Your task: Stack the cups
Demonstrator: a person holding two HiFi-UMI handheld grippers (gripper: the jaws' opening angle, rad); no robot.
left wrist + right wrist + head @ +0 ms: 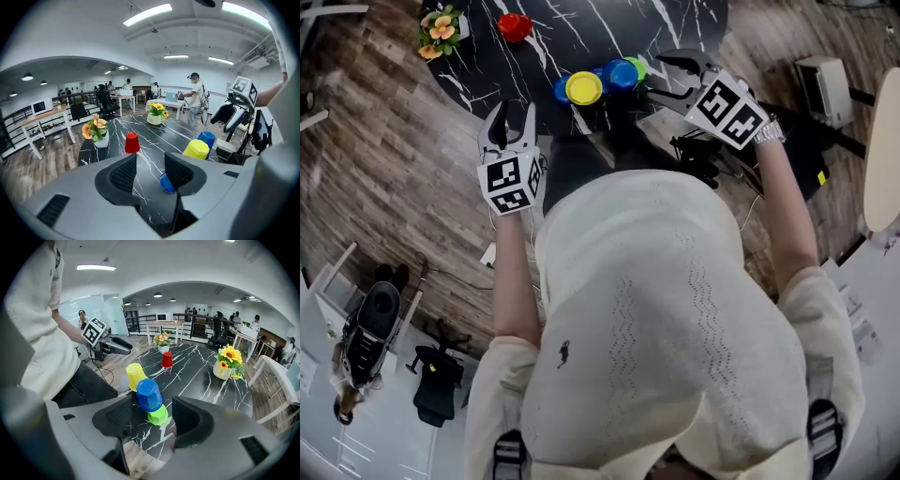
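**Inspector:** What is the right claw (661,77) doing?

**Assistant:** It is released. Its jaws are standing wide apart and pressing on nothing. The blue cup (149,393) is sitting mouth-down over the green cup (159,416). That pair is standing straight ahead of the claw, just beyond its tips and centred on the gap.

**Inspector:** And the left claw (512,112)?

**Assistant:** It is also released, with its jaws partly apart and nothing between them. It is hovering at the near edge of the table (154,133). A second blue cup (165,183) is lying just ahead of it, toward its right-hand jaw, which is hiding part of the cup. I cannot tell which way up that cup is.

**Inspector:** Where are the remaining cups?

**Assistant:** The yellow cup (135,375) is standing mouth-down, ahead and to the left of the right claw and close beside the stacked pair. The red cup (167,360) is standing mouth-down far ahead of both claws, well apart from the rest.

**Inspector:** Which relation is deciding the next pickup?

**Assistant:** In my judgement it is nearness. The second blue cup is lying nearest the left claw, so that cup is falling to the left. The yellow cup is standing roughly midway between the two claws. Its long axis is upright, so a claw should be approaching level, with one jaw on each side of the cup's wall.

**Inspector:** Is there a hazard?

**Assistant:** The yellow cup is crowding the stacked pair, so a wide approach is risking a knock to the pair.
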